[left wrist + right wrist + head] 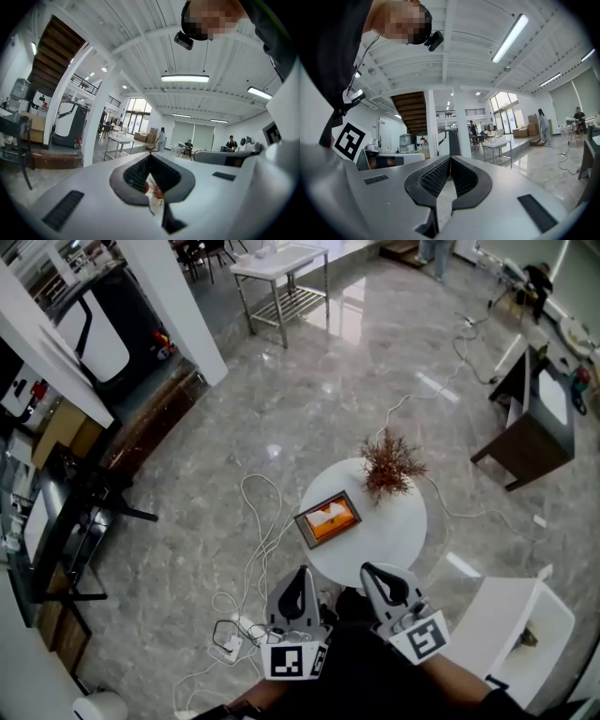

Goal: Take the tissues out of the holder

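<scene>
A wood-framed tissue holder with an orange top lies on the near left part of a small round white table. A bit of white tissue shows in its slot. My left gripper and right gripper are held side by side just short of the table's near edge, pointing level toward it. Both are shut with nothing between the jaws. In the left gripper view the jaw tips meet, and a red dried sprig shows through the gap below them. The right gripper view shows its tips closed too.
A dried reddish plant stands on the table's far side. White cables and a power strip lie on the marble floor to the left. A white seat stands near right, a dark cabinet far right, a black rack at left.
</scene>
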Action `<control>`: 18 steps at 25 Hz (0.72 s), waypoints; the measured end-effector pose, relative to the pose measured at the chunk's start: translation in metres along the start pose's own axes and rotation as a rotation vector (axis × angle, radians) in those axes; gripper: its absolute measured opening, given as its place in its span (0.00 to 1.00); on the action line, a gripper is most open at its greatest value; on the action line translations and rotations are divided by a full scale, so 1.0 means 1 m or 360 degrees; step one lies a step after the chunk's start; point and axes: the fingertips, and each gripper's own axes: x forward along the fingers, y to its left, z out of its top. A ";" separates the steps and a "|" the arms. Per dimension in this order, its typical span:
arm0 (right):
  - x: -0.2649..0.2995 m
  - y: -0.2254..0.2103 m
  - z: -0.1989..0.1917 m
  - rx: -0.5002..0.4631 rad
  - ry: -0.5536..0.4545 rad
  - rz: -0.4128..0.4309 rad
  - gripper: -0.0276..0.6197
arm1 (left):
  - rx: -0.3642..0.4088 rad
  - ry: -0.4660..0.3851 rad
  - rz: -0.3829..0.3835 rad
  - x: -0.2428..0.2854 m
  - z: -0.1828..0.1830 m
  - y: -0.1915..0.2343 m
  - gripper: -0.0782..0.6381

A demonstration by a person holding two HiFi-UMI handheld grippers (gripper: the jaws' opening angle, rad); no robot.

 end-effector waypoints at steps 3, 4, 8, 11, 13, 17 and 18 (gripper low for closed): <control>0.012 -0.014 0.008 -0.0009 -0.0029 0.0035 0.05 | 0.0026 -0.0011 -0.0006 0.024 0.003 -0.006 0.11; 0.014 -0.020 0.012 -0.0015 -0.0045 0.0037 0.05 | 0.0038 -0.0019 -0.0012 0.032 0.005 -0.011 0.11; 0.007 -0.046 0.026 0.0010 -0.0076 0.0017 0.05 | 0.0074 -0.0024 -0.0040 0.047 0.011 -0.038 0.11; -0.003 -0.064 0.031 0.0028 -0.0065 -0.0008 0.05 | 0.0093 -0.0025 -0.0070 0.055 0.011 -0.060 0.11; -0.010 -0.075 0.029 0.0014 -0.0056 -0.0021 0.05 | 0.0106 -0.0015 -0.0102 0.060 0.006 -0.073 0.11; -0.013 -0.085 0.018 0.0039 -0.0028 -0.0005 0.05 | 0.0104 0.0011 -0.0146 0.063 -0.012 -0.083 0.11; -0.012 -0.085 0.017 0.0051 -0.0039 -0.0008 0.05 | 0.0099 0.0016 -0.0152 0.063 -0.017 -0.083 0.11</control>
